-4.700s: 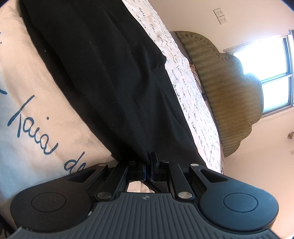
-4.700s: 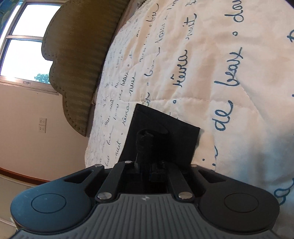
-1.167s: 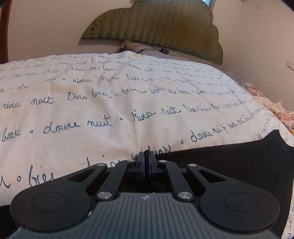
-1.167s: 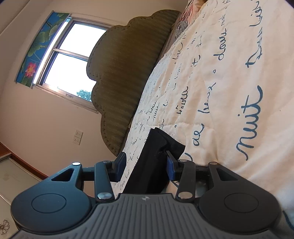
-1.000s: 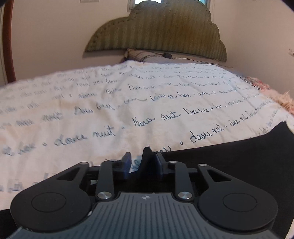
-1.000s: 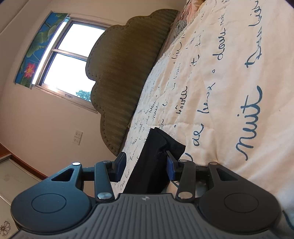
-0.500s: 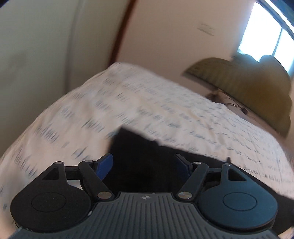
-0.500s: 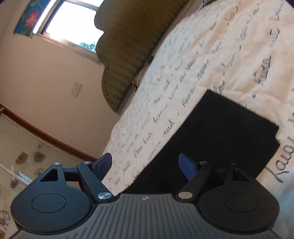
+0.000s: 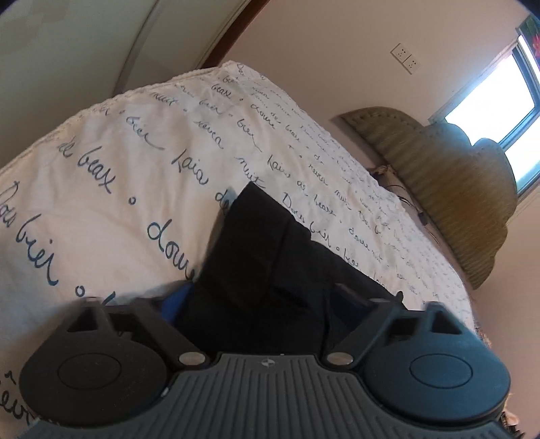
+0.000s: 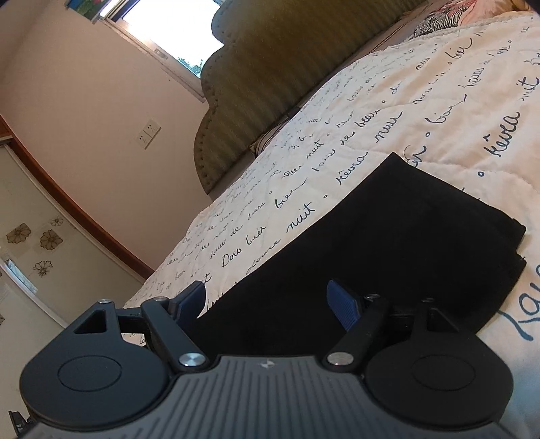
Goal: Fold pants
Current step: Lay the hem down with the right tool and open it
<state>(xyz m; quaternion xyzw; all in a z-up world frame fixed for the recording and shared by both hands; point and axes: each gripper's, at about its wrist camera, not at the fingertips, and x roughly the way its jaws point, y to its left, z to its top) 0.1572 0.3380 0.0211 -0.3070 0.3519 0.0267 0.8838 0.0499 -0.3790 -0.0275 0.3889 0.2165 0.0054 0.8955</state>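
Script-printed quilt [image 10: 388, 111] bears the folded black pants [image 10: 388, 243] mid-frame, lying between both spread-apart, empty grippers: left gripper [image 9: 266, 300], right gripper [image 10: 266, 300].

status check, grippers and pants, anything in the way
Left gripper open, right gripper open, neither holding cloth. Black pants lying folded flat on the bedspread. Nothing in the way.

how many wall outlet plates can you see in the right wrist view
1. A double outlet plate sits on the wall left of the headboard, below the window. Others may be hidden beyond the frame.
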